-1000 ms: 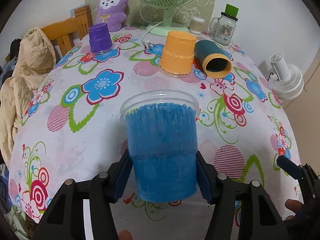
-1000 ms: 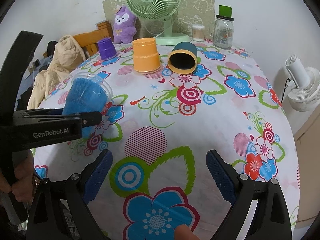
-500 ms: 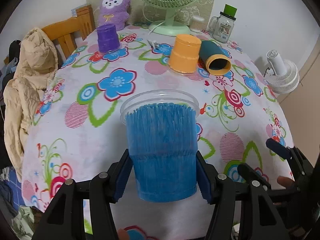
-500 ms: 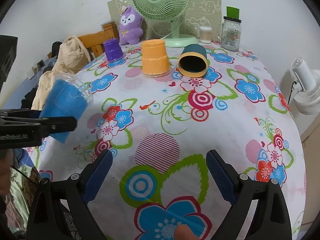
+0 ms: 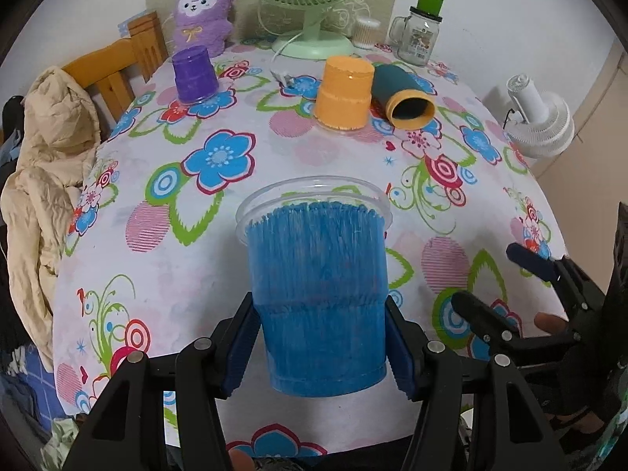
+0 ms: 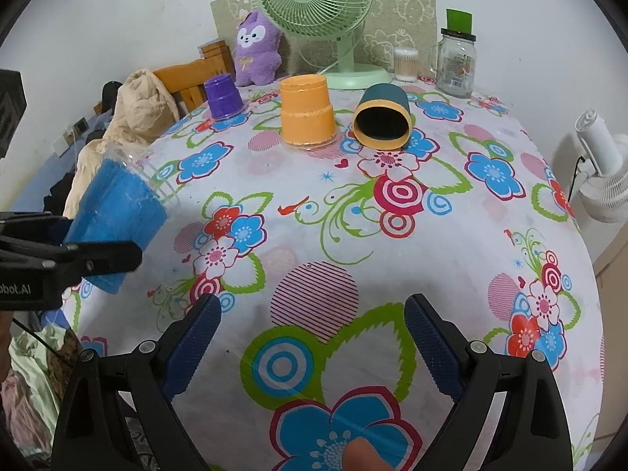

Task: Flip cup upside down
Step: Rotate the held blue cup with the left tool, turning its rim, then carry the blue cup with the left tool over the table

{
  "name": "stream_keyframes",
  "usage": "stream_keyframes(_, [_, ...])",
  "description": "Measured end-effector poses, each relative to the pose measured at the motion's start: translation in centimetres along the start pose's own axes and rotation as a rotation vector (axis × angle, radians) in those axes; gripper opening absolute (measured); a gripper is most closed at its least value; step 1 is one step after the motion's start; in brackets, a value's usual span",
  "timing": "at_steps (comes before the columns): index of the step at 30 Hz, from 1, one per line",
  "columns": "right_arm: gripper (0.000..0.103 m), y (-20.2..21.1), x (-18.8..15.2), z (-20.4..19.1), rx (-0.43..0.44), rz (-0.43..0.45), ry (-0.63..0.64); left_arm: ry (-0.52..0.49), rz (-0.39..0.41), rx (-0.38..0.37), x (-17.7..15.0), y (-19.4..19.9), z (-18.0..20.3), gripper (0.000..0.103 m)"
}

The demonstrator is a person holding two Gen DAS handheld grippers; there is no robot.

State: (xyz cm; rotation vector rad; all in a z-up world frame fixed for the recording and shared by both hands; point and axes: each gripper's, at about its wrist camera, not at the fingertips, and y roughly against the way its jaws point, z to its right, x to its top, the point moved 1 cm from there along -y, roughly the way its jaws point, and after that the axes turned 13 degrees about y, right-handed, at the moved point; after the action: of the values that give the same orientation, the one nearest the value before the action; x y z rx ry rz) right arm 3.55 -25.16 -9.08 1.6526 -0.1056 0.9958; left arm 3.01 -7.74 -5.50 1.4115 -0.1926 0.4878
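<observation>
Left wrist cam has the left gripper [image 5: 320,349] squeezing the blue cup [image 5: 318,294] above the desk [image 5: 196,267], right gripper [image 6: 312,347] fingers spread wide, holding nothing.

I am holding the blue cup [image 5: 318,298] tight in my left gripper [image 5: 320,347], up over the flowery table [image 5: 219,196], its open end pointing away

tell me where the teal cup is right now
The teal cup lies on its side at the far end of the table, just right of the upside-down orange cup, mouth facing the cameras.
</observation>
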Motion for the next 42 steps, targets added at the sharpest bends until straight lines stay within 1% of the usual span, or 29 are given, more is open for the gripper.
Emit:
stream_keyframes(18, [0.096, 0.1, -0.2, 0.3, -0.006, -0.011, -0.003, -0.022, -0.003, -0.005, 0.3, 0.5, 0.6, 0.063])
stream_keyframes(29, [0.096, -0.1, -0.4, 0.6, -0.005, -0.015, -0.01, -0.018, 0.005, 0.001, 0.7, 1.1, 0.5, 0.063])
stream_keyframes(33, [0.096, -0.2, -0.5, 0.6, -0.003, -0.017, -0.011, -0.019, 0.009, 0.0, 0.7, 1.2, 0.6, 0.068])
stream_keyframes(37, [0.096, -0.2, -0.5, 0.6, -0.004, -0.018, -0.012, -0.026, 0.015, -0.002, 0.7, 1.3, 0.6, 0.07])
stream_keyframes(42, [0.096, -0.3, -0.6, 0.6, -0.007, -0.018, -0.014, -0.026, 0.006, 0.013, 0.4, 0.6, 0.3, 0.074])
